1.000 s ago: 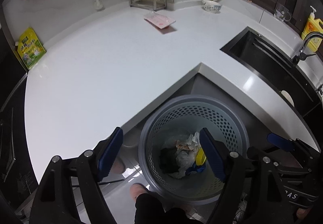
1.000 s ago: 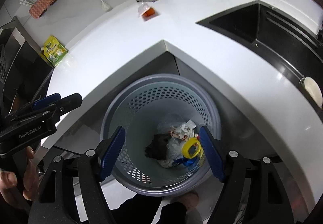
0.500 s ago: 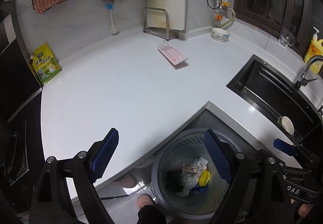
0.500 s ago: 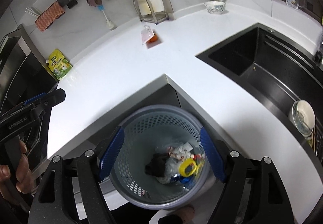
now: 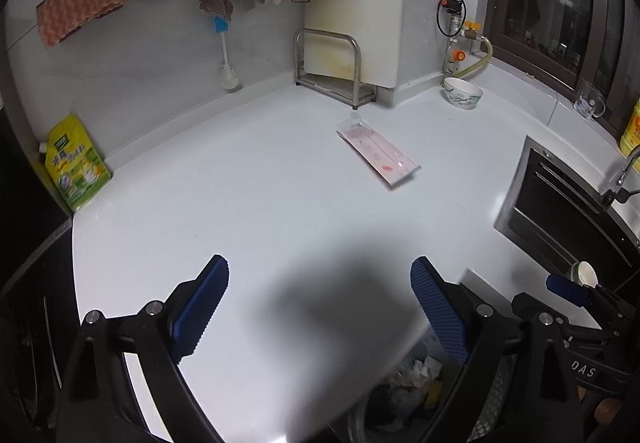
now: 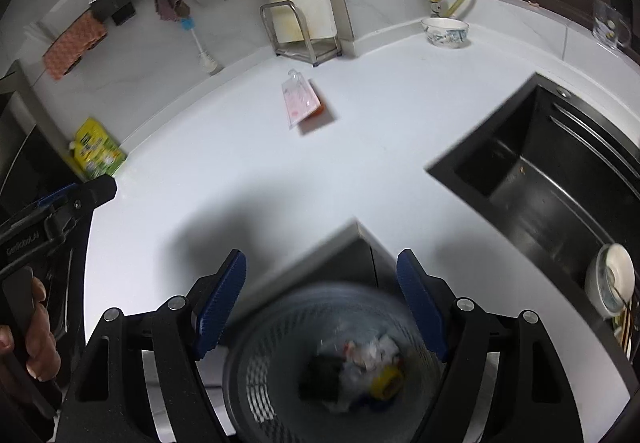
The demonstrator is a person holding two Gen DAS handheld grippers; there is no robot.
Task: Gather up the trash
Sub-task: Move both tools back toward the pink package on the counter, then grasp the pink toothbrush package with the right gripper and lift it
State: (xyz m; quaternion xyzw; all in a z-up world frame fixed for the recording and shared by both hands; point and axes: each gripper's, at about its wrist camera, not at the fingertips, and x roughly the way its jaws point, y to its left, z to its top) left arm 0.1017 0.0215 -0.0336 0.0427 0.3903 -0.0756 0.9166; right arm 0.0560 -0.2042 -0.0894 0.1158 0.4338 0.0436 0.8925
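pink wrapper (image 5: 378, 156) flat on countertop (image 5: 240, 203)

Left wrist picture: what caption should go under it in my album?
Open left gripper above the white counter, facing a pink packet left to collect.

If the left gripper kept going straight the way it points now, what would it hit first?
Most likely bare white countertop: the open left gripper holds nothing and aims down at it, well short of the pink packet. Depth is uncertain.

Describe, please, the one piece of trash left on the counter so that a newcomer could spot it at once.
Start at the white L-shaped countertop and look toward the back corner, where a steel rack stands against the wall. Just in front of that rack lies a flat, clear plastic packet with pink print. It is the only thing lying out on the open counter; the bowl and yellow-green pouch sit at the walls.
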